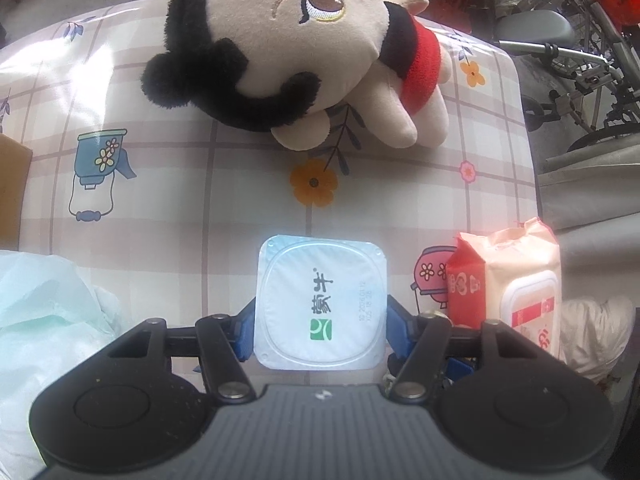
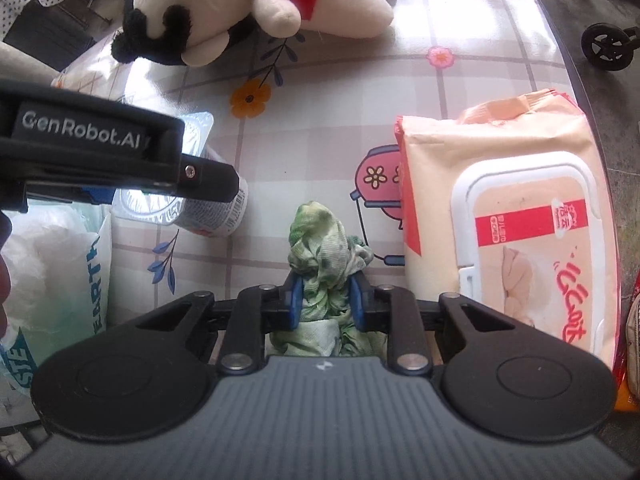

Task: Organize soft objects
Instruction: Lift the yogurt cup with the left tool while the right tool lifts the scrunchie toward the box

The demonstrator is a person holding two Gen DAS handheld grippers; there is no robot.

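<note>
A glossy checked tablecloth (image 1: pixel 180 184) printed with flowers and lanterns covers the work surface. The left gripper (image 1: pixel 320 316) is clamped on a yogurt cup (image 1: pixel 321 300), its blue pads pressing both sides under a square, round-cornered foil lid. Only the left wrist view shows that lid face-on. The right wrist view shows the cup's tapered printed wall from the side, ahead and to the left of the right gripper (image 2: pixel 326 300). That gripper is closed on a crumpled green-patterned cloth (image 2: pixel 324 244), whose soft woven bunch stands up between the blue pads; the left wrist view does not show this cloth. A plush doll (image 1: pixel 296 52) with black fuzzy hair and a red garment lies well ahead of both grippers. A peach wet-wipe pack (image 2: pixel 512 216) with a white hinged flap lies just right of the cloth. A translucent plastic bag (image 2: pixel 52 280) lies to the left.
</note>
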